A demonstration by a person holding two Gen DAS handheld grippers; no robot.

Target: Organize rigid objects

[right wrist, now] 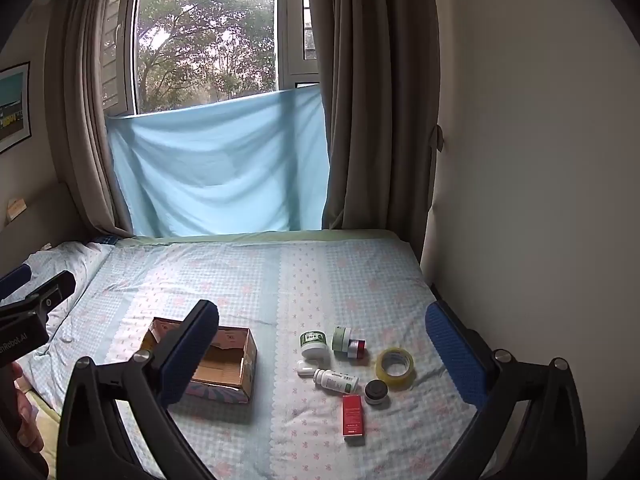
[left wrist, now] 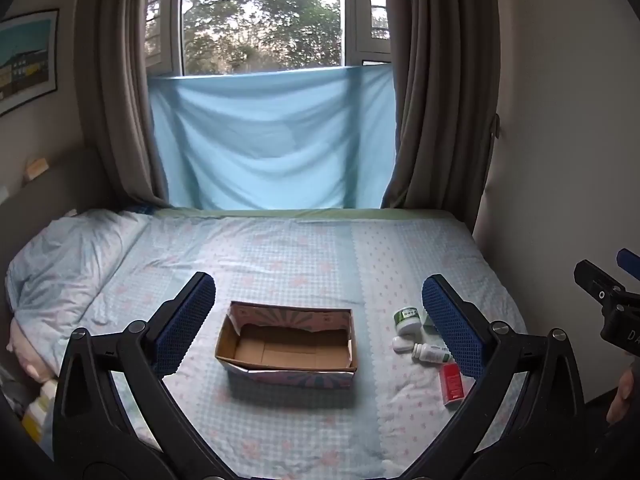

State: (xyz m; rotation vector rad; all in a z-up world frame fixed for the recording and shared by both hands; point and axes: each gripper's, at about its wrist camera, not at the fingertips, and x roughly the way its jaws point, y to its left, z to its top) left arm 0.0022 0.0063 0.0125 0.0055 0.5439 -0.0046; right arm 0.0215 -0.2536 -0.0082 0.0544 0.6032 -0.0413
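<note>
An empty open cardboard box (left wrist: 288, 346) (right wrist: 230, 364) sits on the bed. To its right lies a cluster of small items: a green-labelled white jar (right wrist: 314, 343) (left wrist: 407, 320), a lying white bottle (right wrist: 336, 380) (left wrist: 432, 353), a small white case (right wrist: 306, 369), a red box (right wrist: 353, 414) (left wrist: 452, 384), a green jar (right wrist: 342, 339) with a red-banded one (right wrist: 357, 349), a tape roll (right wrist: 395, 367) and a black-lidded jar (right wrist: 376, 392). My left gripper (left wrist: 318, 322) is open above the box. My right gripper (right wrist: 320, 352) is open above the cluster. Both are empty.
A pillow (left wrist: 60, 264) lies at the bed's left end. Curtains and a window with a blue cloth (left wrist: 272, 140) stand behind the bed, a wall (right wrist: 540, 200) on the right. Bottles (left wrist: 38, 412) sit off the bed's left edge.
</note>
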